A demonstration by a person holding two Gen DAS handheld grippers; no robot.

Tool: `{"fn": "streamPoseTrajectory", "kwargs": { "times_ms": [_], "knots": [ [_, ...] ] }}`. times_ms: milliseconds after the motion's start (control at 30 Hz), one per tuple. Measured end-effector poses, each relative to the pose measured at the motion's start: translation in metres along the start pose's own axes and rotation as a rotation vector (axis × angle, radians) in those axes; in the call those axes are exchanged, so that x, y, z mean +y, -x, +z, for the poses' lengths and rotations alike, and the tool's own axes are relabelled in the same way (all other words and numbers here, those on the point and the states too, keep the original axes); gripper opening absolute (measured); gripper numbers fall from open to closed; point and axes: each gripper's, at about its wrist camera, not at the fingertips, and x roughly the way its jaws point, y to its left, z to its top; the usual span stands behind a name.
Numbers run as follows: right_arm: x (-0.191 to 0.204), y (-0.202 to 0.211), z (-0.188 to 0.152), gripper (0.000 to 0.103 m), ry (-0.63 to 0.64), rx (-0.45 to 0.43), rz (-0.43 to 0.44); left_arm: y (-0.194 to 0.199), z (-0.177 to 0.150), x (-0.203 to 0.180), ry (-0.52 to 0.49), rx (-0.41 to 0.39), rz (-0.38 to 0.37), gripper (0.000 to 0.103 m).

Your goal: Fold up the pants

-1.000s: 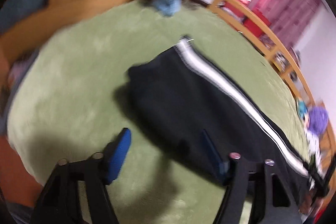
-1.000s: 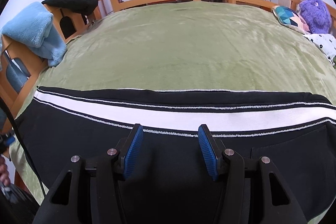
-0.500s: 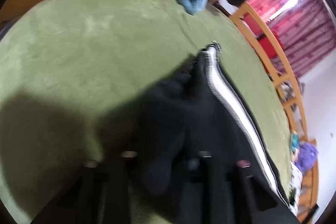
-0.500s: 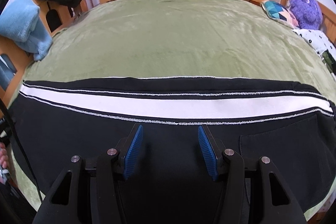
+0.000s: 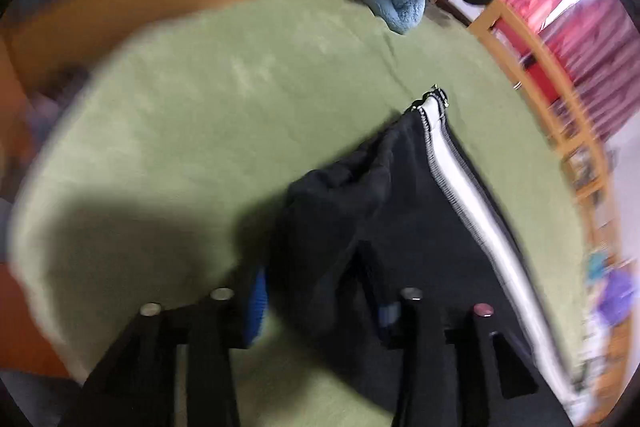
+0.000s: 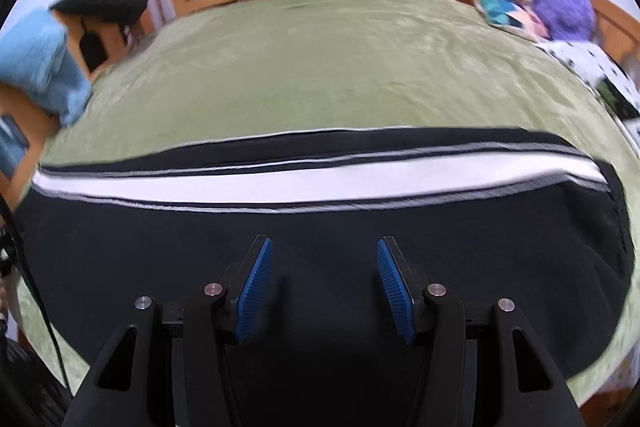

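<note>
Looking through the left wrist view, the left tongs (image 5: 320,307) were clamped on a bunched-up end of the black pants (image 5: 420,219), lifting that cuff end off the green bed (image 5: 200,131), I'd guess so it could be carried over for the fold. Pretty blurry though. Over in the right wrist view, the right tongs (image 6: 324,287) were spread wide with nothing between them, hovering over the pants (image 6: 320,227) laid flat across the bed (image 6: 320,67), white side stripe (image 6: 304,183) running sideways, probably ready to pin the cloth down.
</note>
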Motion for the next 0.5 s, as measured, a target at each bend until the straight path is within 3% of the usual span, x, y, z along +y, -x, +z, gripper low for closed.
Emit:
{"fn": "streamPoseTrajectory", "kwargs": {
  "times_ms": [67,200,333,500],
  "knots": [
    [-0.029,0.020,-0.010,0.057,-0.068,-0.028,-0.015,0.016,-0.011,-0.015,-0.095,-0.035,0.040,0.044],
    [-0.087,0.051,-0.023,0.074,-0.183,-0.064,-0.098,0.037,-0.036,-0.048,-0.208,-0.058,0.059,0.051],
    [-0.154,0.065,-0.033,0.079,-0.294,-0.070,-0.190,0.053,-0.066,-0.083,-0.283,-0.072,0.024,0.055],
    [-0.218,0.039,-0.050,0.081,-0.461,-0.016,-0.124,0.055,-0.091,-0.119,-0.319,-0.040,-0.037,0.055]
  ]
}}
